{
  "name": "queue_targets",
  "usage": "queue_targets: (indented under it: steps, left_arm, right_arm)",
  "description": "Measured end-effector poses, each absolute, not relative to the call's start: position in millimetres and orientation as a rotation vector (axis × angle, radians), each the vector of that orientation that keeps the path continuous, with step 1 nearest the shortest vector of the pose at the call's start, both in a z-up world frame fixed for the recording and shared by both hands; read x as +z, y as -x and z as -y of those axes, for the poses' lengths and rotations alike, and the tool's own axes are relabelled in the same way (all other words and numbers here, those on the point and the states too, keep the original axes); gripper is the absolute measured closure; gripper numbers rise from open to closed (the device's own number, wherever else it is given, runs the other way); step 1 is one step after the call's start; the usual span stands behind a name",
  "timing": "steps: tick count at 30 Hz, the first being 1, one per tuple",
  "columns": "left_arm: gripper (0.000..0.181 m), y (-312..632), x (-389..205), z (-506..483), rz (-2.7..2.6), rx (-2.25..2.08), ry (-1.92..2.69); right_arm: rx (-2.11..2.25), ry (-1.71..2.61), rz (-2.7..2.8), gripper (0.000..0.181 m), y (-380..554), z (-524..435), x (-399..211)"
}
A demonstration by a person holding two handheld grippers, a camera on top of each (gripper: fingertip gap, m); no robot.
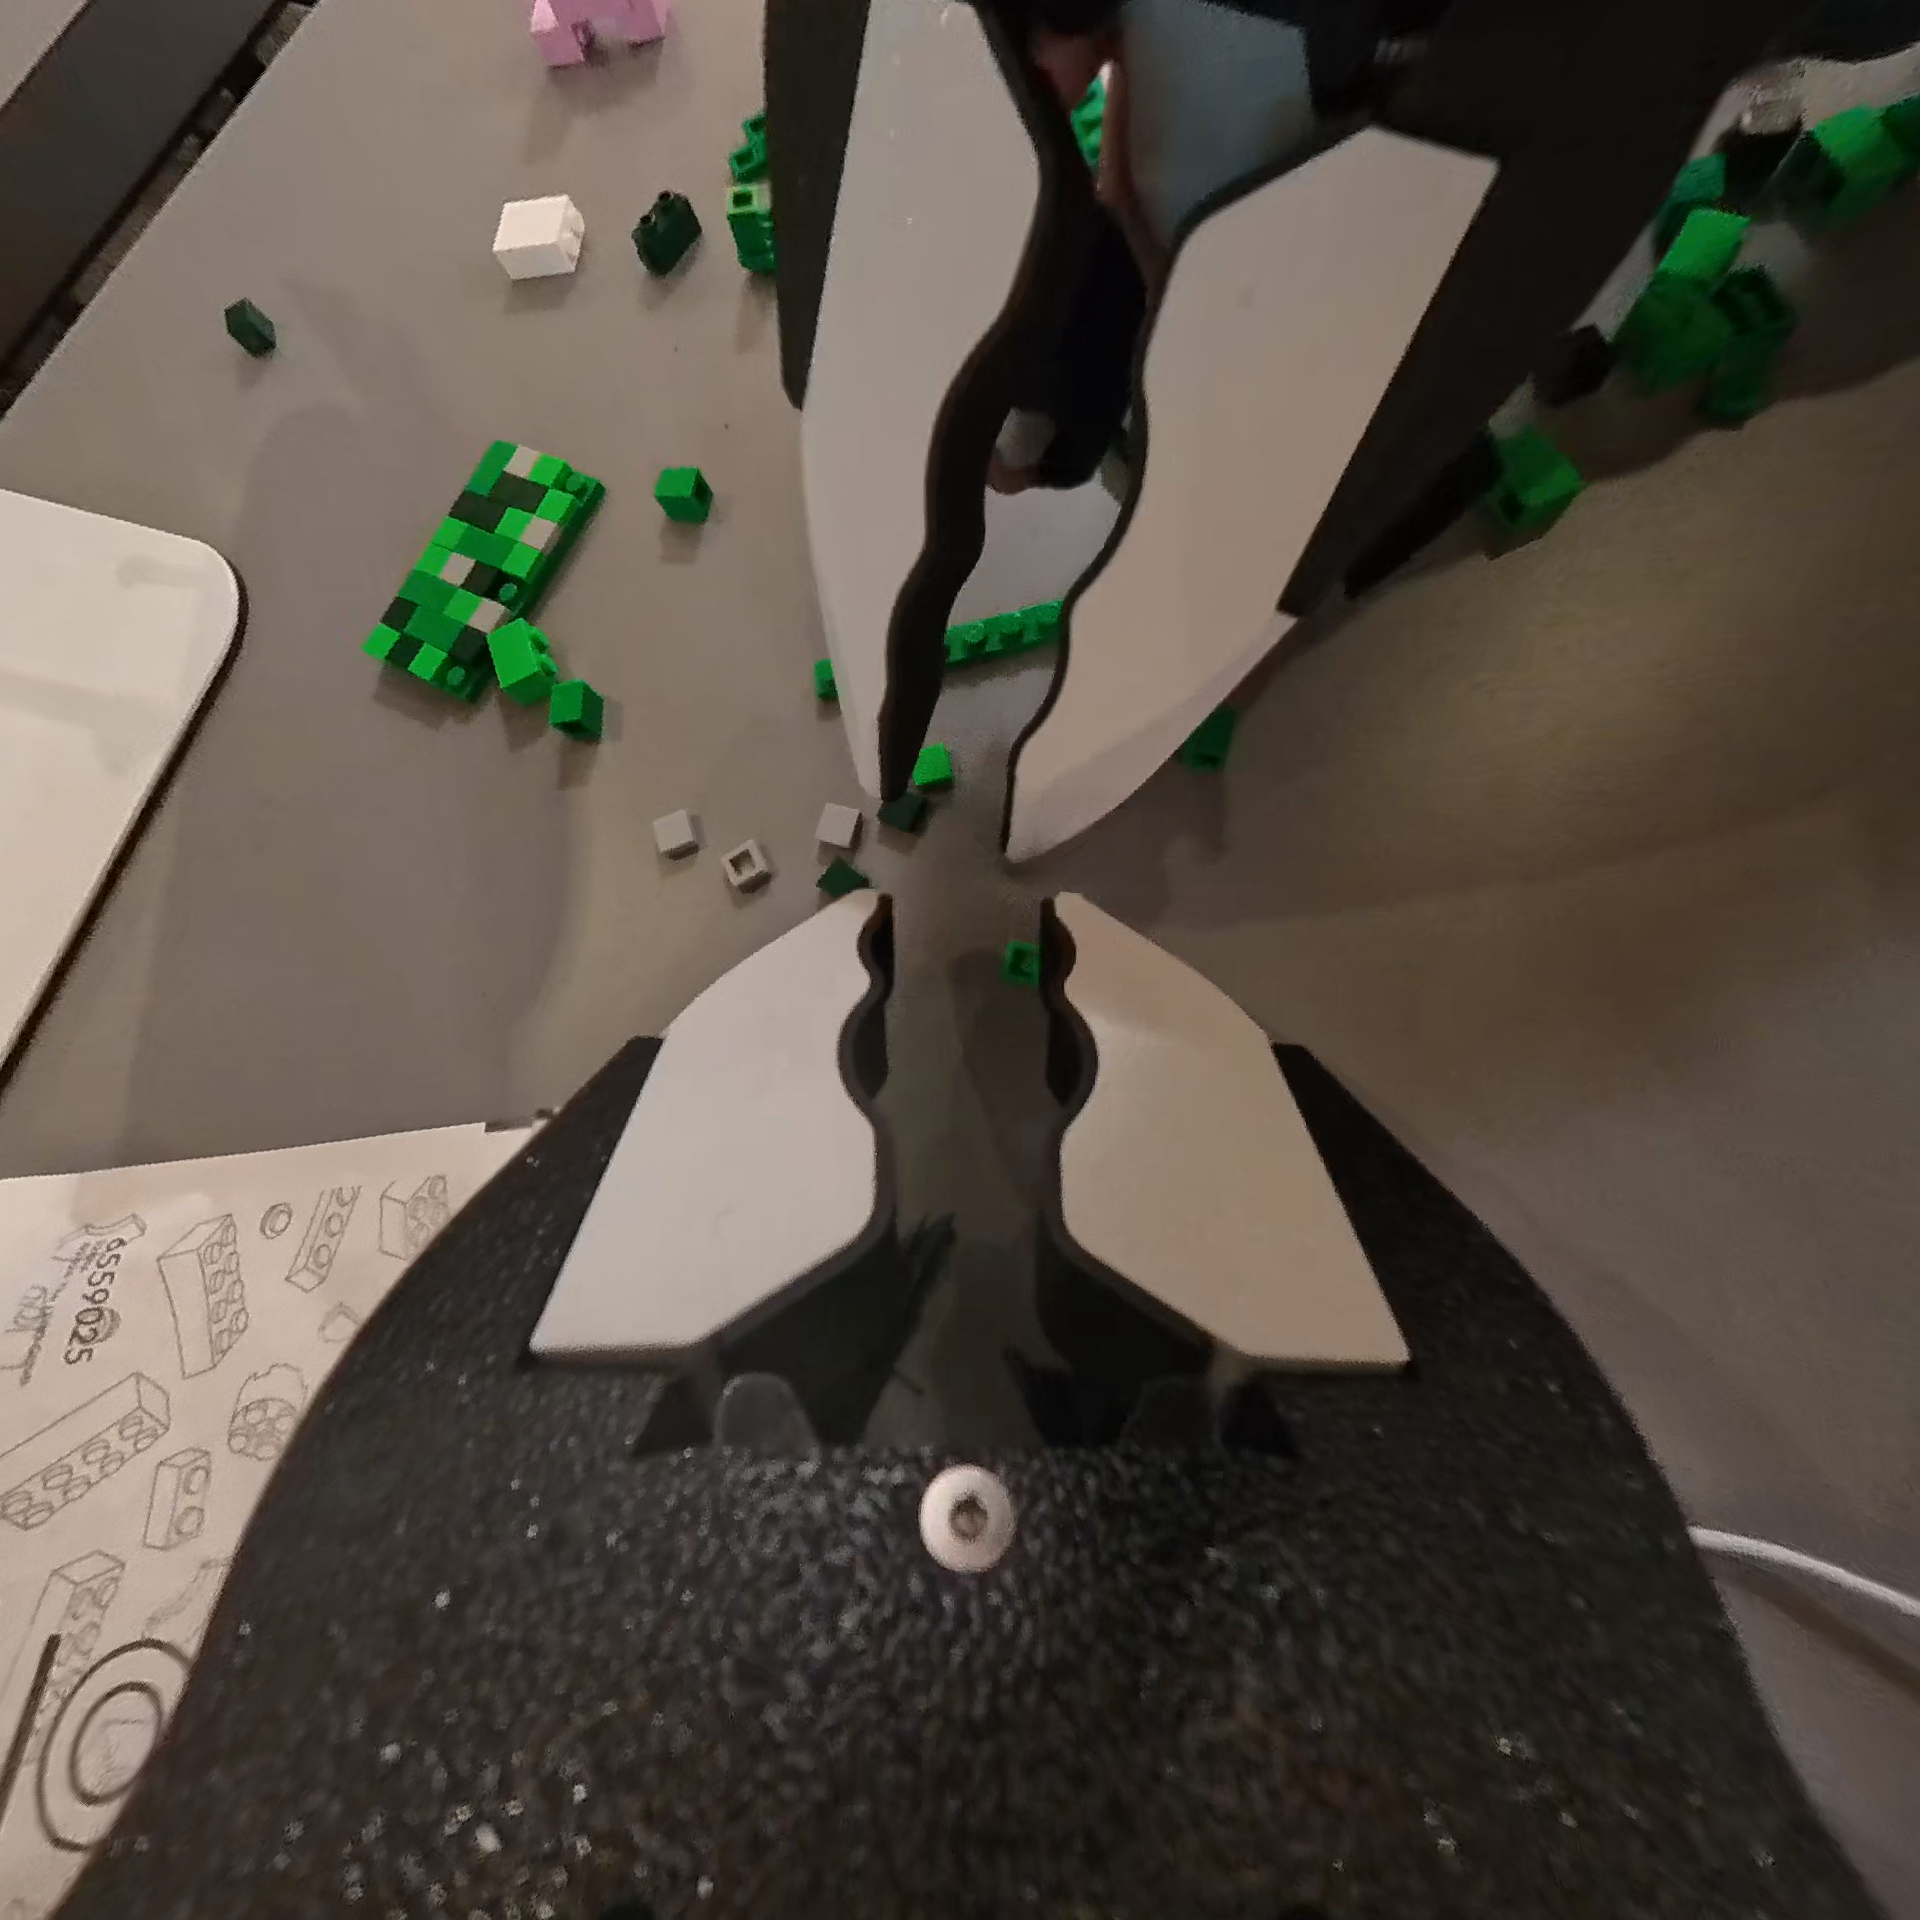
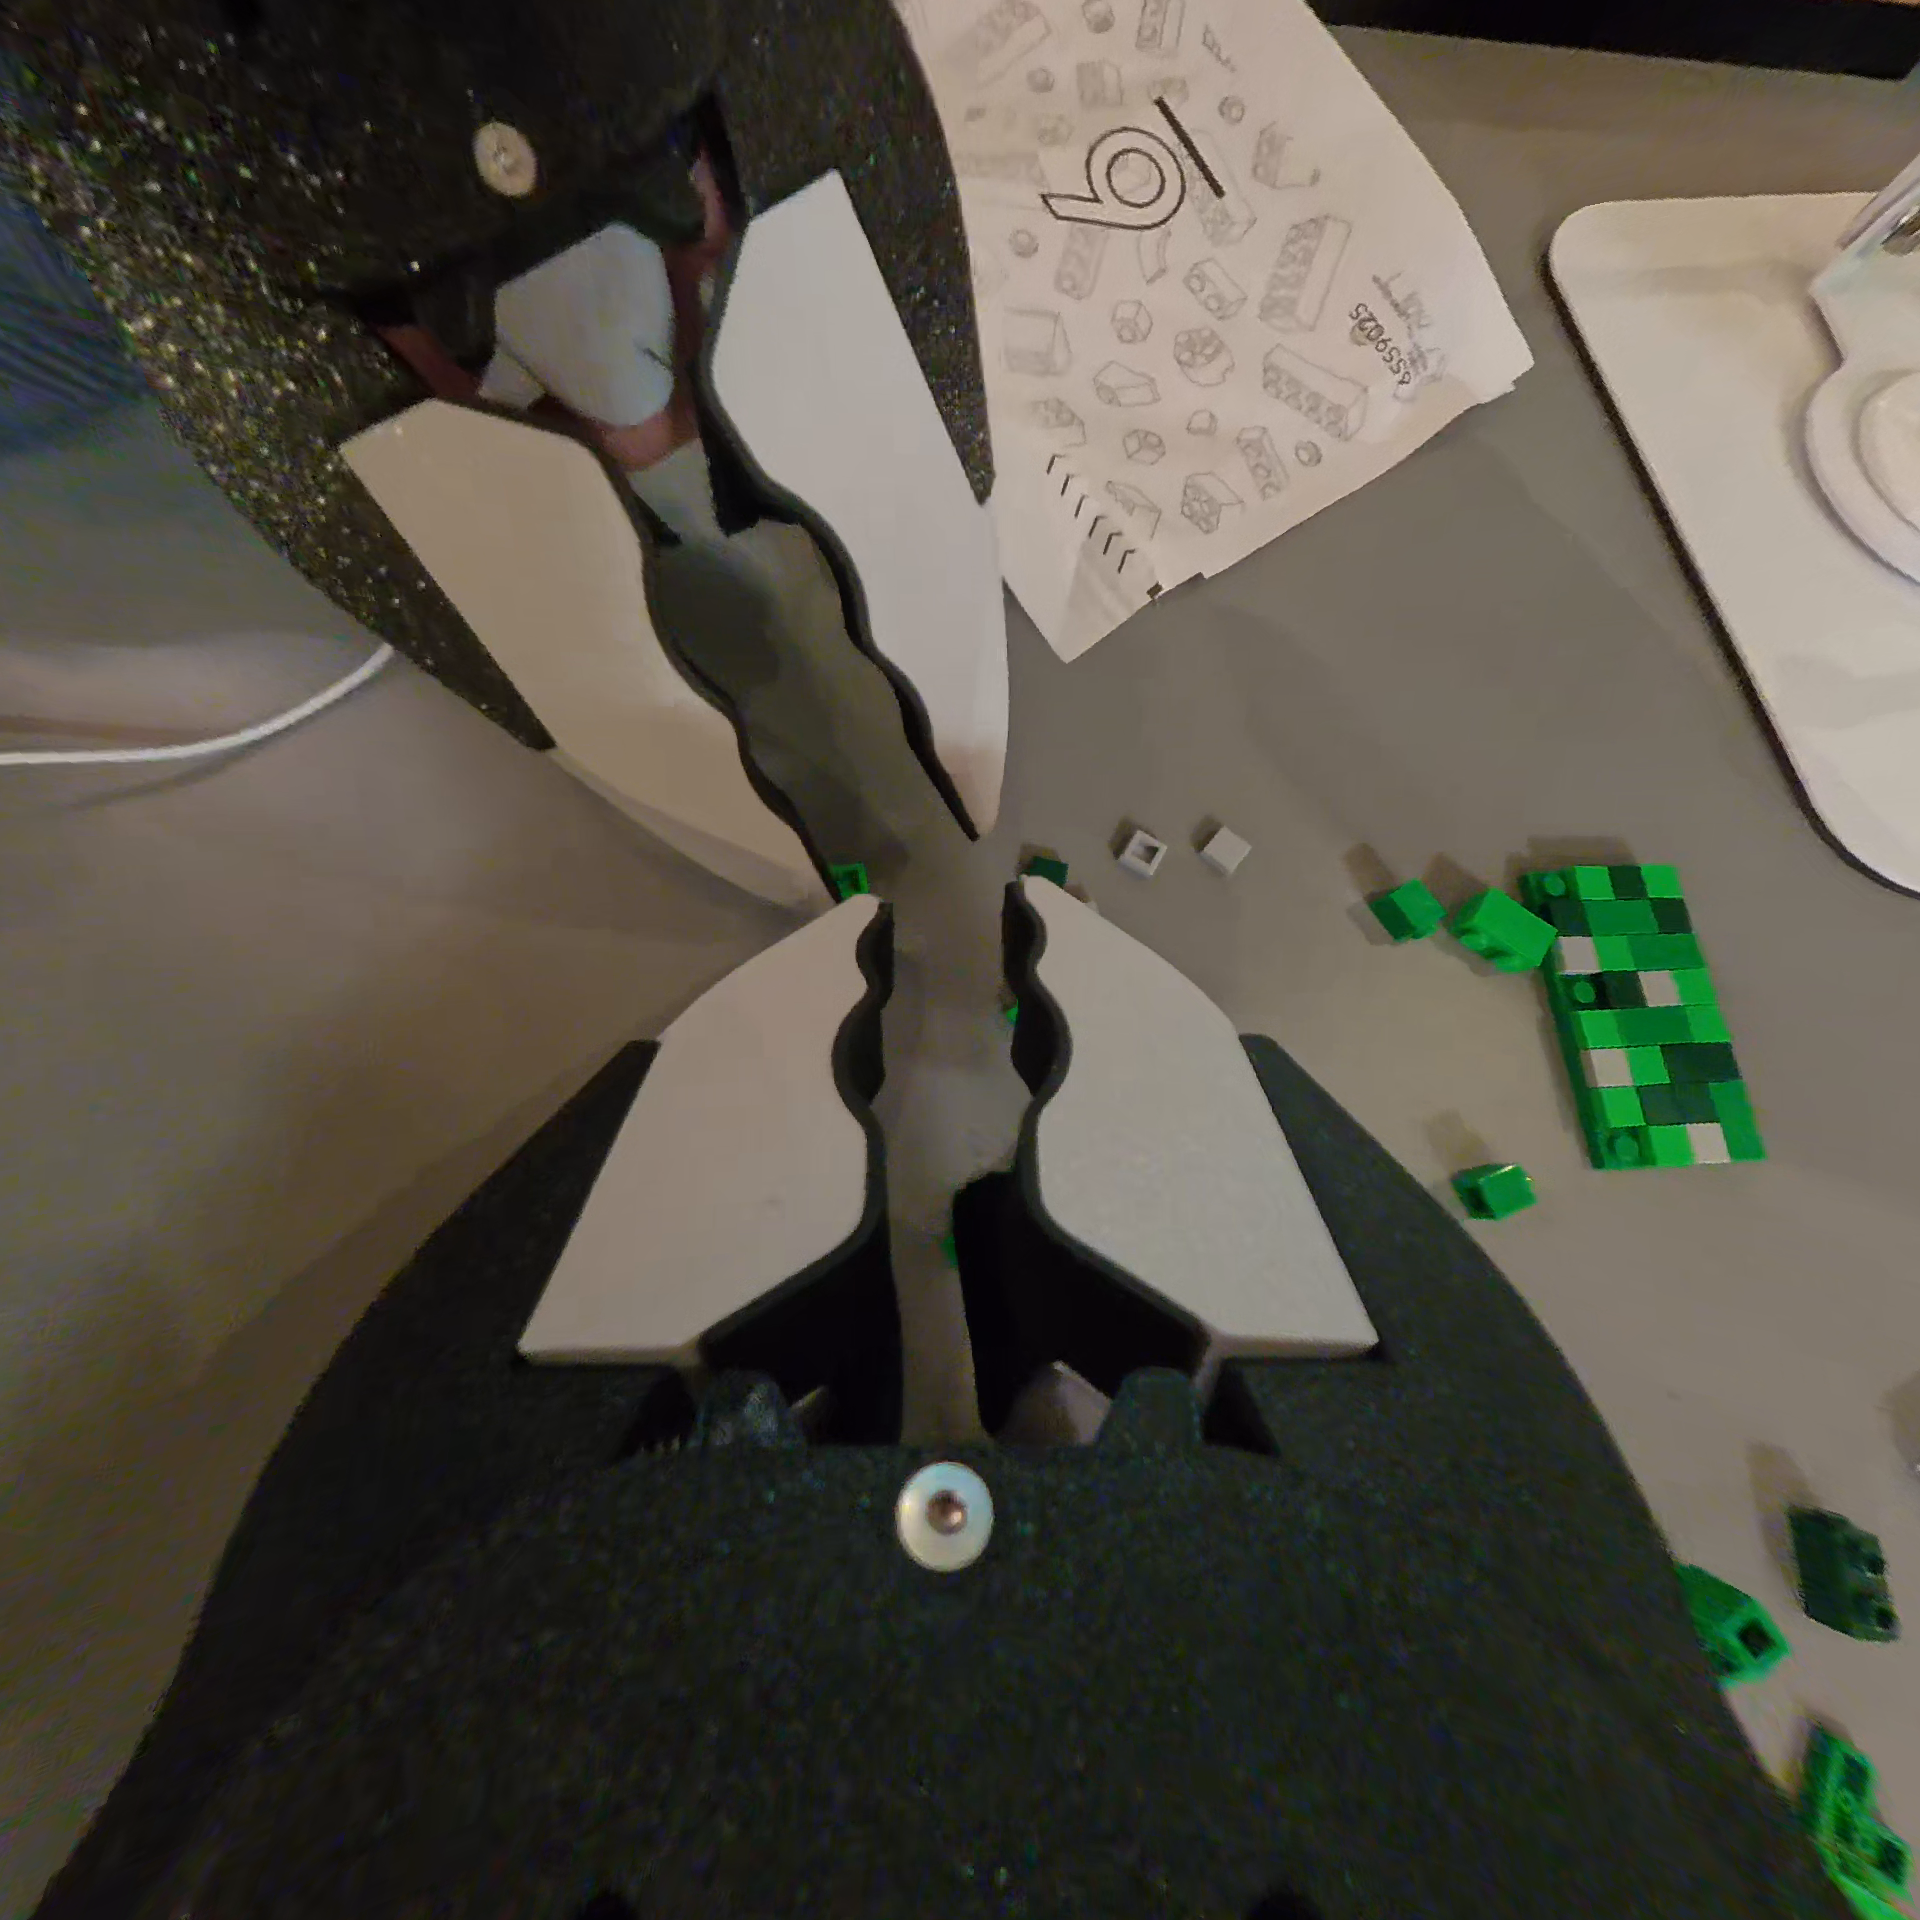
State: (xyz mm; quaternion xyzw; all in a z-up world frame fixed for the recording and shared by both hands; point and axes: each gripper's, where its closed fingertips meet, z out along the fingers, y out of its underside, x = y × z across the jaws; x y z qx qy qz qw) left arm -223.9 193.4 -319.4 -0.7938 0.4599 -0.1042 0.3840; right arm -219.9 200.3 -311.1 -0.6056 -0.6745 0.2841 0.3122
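My left gripper (image 1: 966, 909) hung low over the grey table (image 1: 364, 935) with its jaws spread and nothing between them, only bare tabletop showing in the gap. A small bright green brick (image 1: 1020, 961) lay just beside the inner edge of my right-hand finger (image 1: 1174, 1143). My right gripper (image 2: 945, 904) faced it tip to tip, its jaws likewise spread and empty, so the two pairs of white fingers nearly met over the same patch of table.

Just past my left tips sat a scatter of tiny pieces: a dark green brick (image 1: 902, 810) at the very point of one finger of the opposite gripper, another dark green brick (image 1: 842, 881) beside it, a bright green stud piece (image 1: 932, 767), and three small grey bricks (image 1: 840, 828) strung out to the side. I could not tell whether the finger touched the dark brick or merely stood over it.

Farther off lay a flat checkered plate (image 1: 483, 566) built of green, dark green and grey tiles, with two loose green bricks (image 1: 520, 660) touching its near corner. A printed paper sheet (image 1: 156, 1351) with line drawings of bricks lay beside my left gripper body, and a white tray (image 1: 125, 675) with rounded corners sat next to the plate.

Farthest away stood a white brick (image 1: 538, 237), a dark green brick pair (image 1: 665, 231), a pink block (image 1: 597, 31) and a heap of green bricks (image 1: 1704, 301)
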Motion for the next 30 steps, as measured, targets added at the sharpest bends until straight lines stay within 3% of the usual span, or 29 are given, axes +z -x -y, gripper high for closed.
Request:
queue_targets:
  steps: [9,22,30]
  left_arm:
    - [0.153,240,-309,-198,-1.097,-0.228,2.034]
    - [0.158,282,-277,-238,-0.589,-0.169,1.811]
    - [0.158,281,-281,-239,-0.603,-0.144,1.813]
  right_arm:
    - [0.648,1.659,1.68,0.161,186,-233,-298]
    - [0.535,1.8,1.648,0.162,196,-305,-306]
    - [0.465,1.979,1.454,0.163,82,-329,-267]
